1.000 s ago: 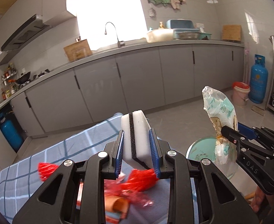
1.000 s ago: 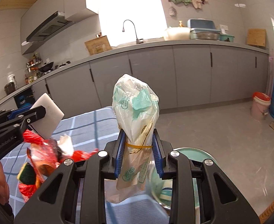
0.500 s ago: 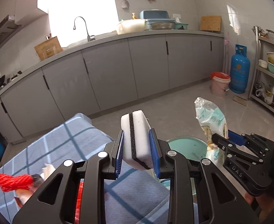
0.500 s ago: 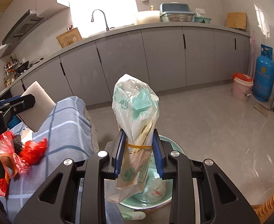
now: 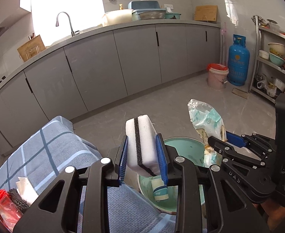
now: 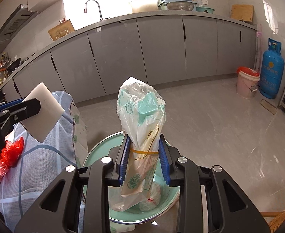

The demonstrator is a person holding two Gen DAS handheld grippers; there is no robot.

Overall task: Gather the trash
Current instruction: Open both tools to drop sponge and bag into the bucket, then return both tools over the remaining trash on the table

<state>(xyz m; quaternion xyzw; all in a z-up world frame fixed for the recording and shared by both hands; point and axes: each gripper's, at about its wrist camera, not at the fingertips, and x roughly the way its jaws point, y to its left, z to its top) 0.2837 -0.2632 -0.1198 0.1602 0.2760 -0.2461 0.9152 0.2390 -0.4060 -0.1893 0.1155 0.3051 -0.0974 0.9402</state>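
Note:
My left gripper [image 5: 143,159] is shut on a white sponge with a black stripe [image 5: 141,145], held above the near rim of a mint green bin [image 5: 183,149]. The sponge also shows in the right wrist view [image 6: 43,114]. My right gripper [image 6: 144,159] is shut on a rolled plastic bag bound with a rubber band [image 6: 142,120], held upright over the bin [image 6: 101,149]. The bag also shows in the left wrist view [image 5: 206,122]. A paper cup [image 5: 159,191] and crumpled plastic [image 6: 150,200] lie inside the bin.
A table with a blue-grey checked cloth [image 5: 51,147] stands left of the bin, with red plastic trash [image 6: 12,153], a dark scrubber [image 5: 16,198] and white tissue [image 5: 26,186] on it. Grey cabinets run along the back. A pink bucket [image 5: 217,77] and blue gas cylinder [image 5: 238,60] stand at the right.
Both grippers have swung right, off the table and over the green bin, each still holding its item. The bin's inside has come into view.

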